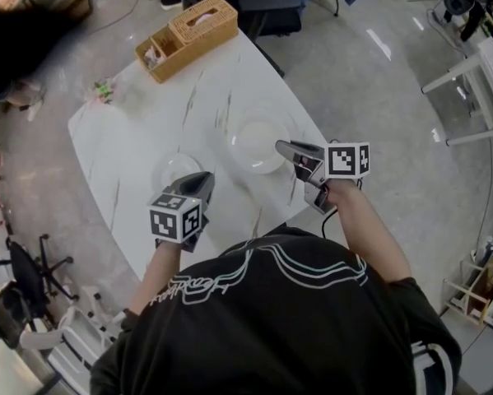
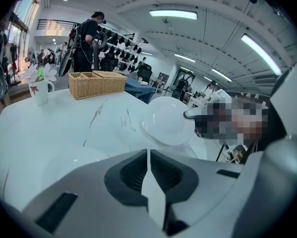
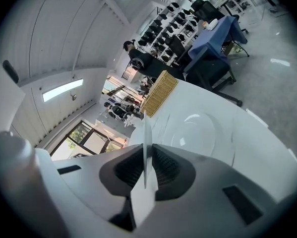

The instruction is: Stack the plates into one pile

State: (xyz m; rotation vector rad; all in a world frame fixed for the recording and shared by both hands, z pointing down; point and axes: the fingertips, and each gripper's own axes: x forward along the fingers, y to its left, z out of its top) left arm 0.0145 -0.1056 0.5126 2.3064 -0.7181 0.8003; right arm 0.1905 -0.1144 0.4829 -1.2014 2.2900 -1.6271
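Observation:
Two white plates are on the white marble table [image 1: 139,130]. The larger plate [image 1: 256,142] [image 2: 167,120] hangs tilted just above the tabletop. My right gripper [image 1: 282,147] [image 3: 144,148] is shut on its right rim, which shows edge-on as a thin white line between the jaws. Its tip [image 2: 190,114] shows at that rim in the left gripper view. The smaller plate [image 1: 174,169] [image 2: 71,161] [image 3: 198,130] lies flat on the table. My left gripper [image 1: 202,181] [image 2: 148,155] hovers over its near edge, shut, with nothing held.
A wicker basket [image 1: 188,35] [image 2: 96,83] stands at the table's far end, with a flower mug [image 2: 39,87] at the far left corner. A dark chair [image 1: 267,11] is behind the table. People and racks stand farther back in the room.

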